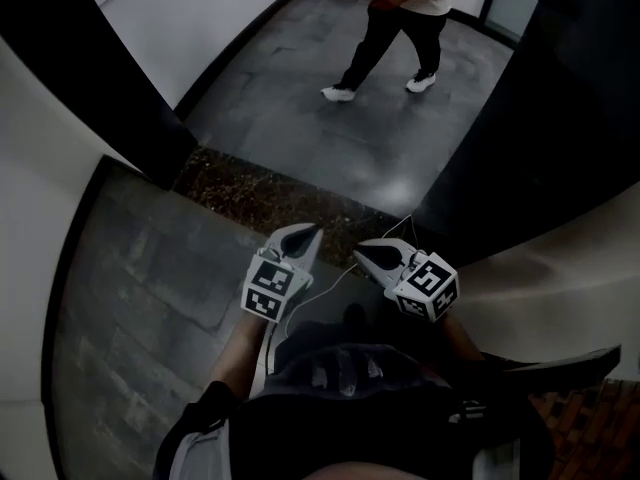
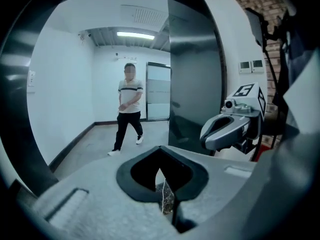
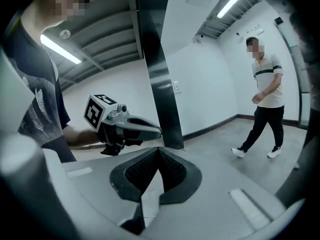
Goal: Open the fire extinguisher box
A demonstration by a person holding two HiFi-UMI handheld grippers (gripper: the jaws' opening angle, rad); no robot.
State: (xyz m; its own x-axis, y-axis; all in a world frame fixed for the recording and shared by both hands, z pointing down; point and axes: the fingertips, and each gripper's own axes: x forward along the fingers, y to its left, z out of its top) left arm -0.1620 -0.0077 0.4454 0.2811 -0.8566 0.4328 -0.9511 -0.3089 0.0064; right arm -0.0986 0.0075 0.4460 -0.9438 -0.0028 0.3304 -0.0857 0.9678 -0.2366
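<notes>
No fire extinguisher box shows in any view. In the head view both grippers are held side by side over the grey tiled floor [image 1: 150, 298]. My left gripper [image 1: 310, 231] points ahead with its fingertips together. My right gripper [image 1: 359, 255] sits close to its right, tips also together. In the left gripper view the left gripper [image 2: 160, 148] has its jaws meeting at the tip, nothing between them, and the right gripper [image 2: 227, 129] hangs at the right. In the right gripper view the right gripper [image 3: 159, 150] is shut and empty, with the left gripper [image 3: 127, 125] at the left.
A person [image 1: 400, 28] walks across the corridor floor ahead, also seen as the person [image 2: 129, 109] and the person [image 3: 262, 99]. A dark glossy column [image 2: 195, 74] stands just ahead on the right. A speckled threshold strip [image 1: 270, 193] crosses the floor. A brick wall [image 2: 260, 14] rises at the right.
</notes>
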